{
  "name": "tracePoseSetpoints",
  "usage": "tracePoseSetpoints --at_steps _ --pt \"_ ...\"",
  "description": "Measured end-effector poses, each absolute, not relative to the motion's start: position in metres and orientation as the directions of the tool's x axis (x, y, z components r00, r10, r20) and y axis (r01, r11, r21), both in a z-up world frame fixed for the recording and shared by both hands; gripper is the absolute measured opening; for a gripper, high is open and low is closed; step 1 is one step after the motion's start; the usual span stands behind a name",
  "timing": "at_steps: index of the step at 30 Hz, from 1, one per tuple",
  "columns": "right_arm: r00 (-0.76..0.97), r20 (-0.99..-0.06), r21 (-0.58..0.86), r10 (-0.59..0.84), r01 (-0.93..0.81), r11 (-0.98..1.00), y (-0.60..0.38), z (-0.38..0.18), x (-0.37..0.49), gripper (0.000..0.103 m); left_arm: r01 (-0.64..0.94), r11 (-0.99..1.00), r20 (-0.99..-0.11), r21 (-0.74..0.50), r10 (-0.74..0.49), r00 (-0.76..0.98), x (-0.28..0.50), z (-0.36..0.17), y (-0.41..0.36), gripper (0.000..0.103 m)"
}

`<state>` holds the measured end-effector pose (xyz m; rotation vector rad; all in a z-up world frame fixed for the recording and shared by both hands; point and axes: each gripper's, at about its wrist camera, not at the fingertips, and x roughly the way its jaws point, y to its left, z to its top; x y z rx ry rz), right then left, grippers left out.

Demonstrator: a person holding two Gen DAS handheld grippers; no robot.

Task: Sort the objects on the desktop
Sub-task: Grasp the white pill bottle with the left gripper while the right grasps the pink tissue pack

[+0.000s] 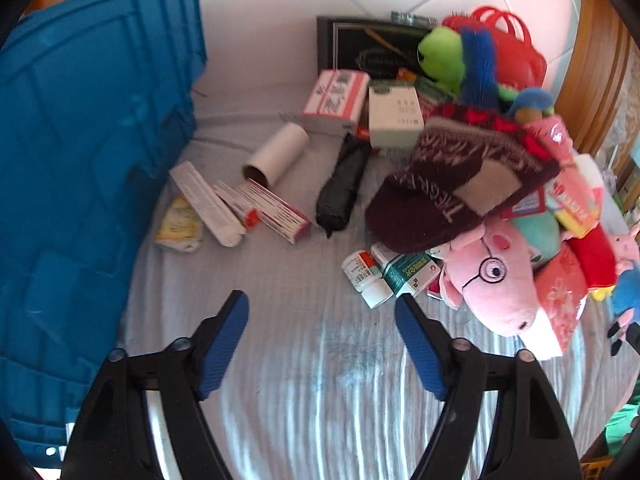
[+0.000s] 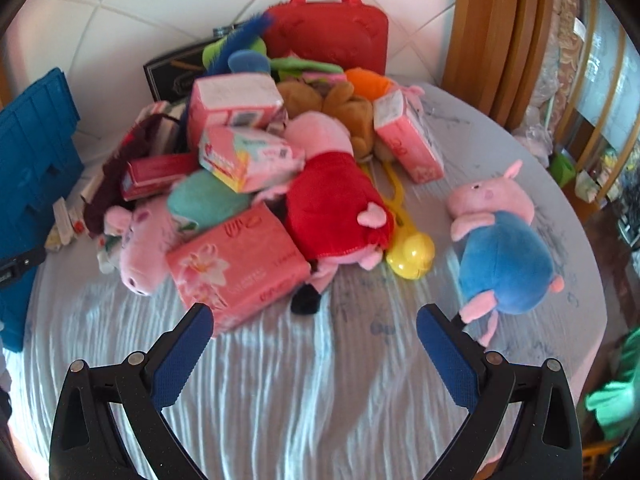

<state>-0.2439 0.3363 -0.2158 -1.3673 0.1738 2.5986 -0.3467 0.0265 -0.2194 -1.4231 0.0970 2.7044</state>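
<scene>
A heap of toys and boxes lies on a round table with a pale ribbed cloth (image 1: 320, 360). My left gripper (image 1: 322, 300) is open and empty above the cloth, short of small medicine boxes (image 1: 384, 274) and a pink pig plush with glasses (image 1: 496, 276). A dark knitted slipper (image 1: 452, 184) lies on the heap. My right gripper (image 2: 314, 314) is open and empty, just in front of a pink tissue pack (image 2: 236, 264) and a pig plush in a red dress (image 2: 332, 204). A pig plush in blue (image 2: 500, 248) lies apart at the right.
A blue plastic crate (image 1: 80, 160) stands at the left; it also shows in the right wrist view (image 2: 32, 152). Long boxes (image 1: 256, 208), a cardboard tube (image 1: 276, 152) and a black roll (image 1: 344, 188) lie beside it. A red case (image 2: 332, 36) and a black frame (image 1: 360, 48) stand behind.
</scene>
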Motion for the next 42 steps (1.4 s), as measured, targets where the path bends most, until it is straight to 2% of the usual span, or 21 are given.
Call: tracePoseSetpoints --at_steps 4,13,15,21,25,28,34,38,42 --pt "-0.522 -0.846 0.017 0.106 -0.225 -0.974 0.345 -0.237 -0.253 0.103 -0.121 -0.992 -0.855 0.026 0.041 -0.517 -0.368 -0.25 0.043 0.063" --pt "-0.486 -0.873 0.048 0.05 -0.187 -0.981 0.344 -0.26 -0.279 0.103 -0.098 -0.994 -0.895 0.045 0.003 -0.445 -0.413 -0.302 0.053 0.063" --pt "-0.485 -0.873 0.057 0.039 -0.181 -0.982 0.339 -0.262 -0.286 0.103 -0.08 -0.997 -0.889 0.013 0.025 -0.457 -0.418 -0.301 0.046 0.062" --pt "-0.482 -0.875 0.129 -0.043 -0.147 -0.981 0.313 -0.265 -0.303 0.103 -0.1 -0.995 -0.888 -0.022 0.066 -0.454 -0.411 -0.295 0.034 0.036" --pt "-0.471 -0.881 0.118 -0.054 -0.108 -0.987 0.286 -0.272 -0.314 0.103 -0.102 -0.994 -0.889 -0.03 0.073 -0.453 -0.403 -0.293 0.026 0.03" --pt "-0.452 -0.891 -0.001 0.053 -0.114 -0.993 0.272 -0.283 -0.321 0.103 -0.114 -0.993 -0.888 -0.026 0.075 -0.454 -0.398 -0.292 0.023 0.029" --pt "-0.419 -0.906 0.017 0.066 -0.191 -0.981 0.31 -0.285 -0.293 0.103 -0.096 -0.995 -0.891 -0.036 0.075 -0.449 -0.394 -0.297 0.0 0.029" --pt "-0.359 -0.925 -0.03 0.128 -0.266 -0.964 0.338 -0.286 -0.27 0.103 -0.091 -0.995 -0.891 -0.052 0.087 -0.446 -0.385 -0.296 -0.017 0.029" --pt "-0.36 -0.926 -0.008 0.116 -0.288 -0.958 0.34 -0.277 -0.259 0.103 -0.098 -0.991 -0.89 -0.09 0.124 -0.439 -0.38 -0.296 -0.027 0.029"
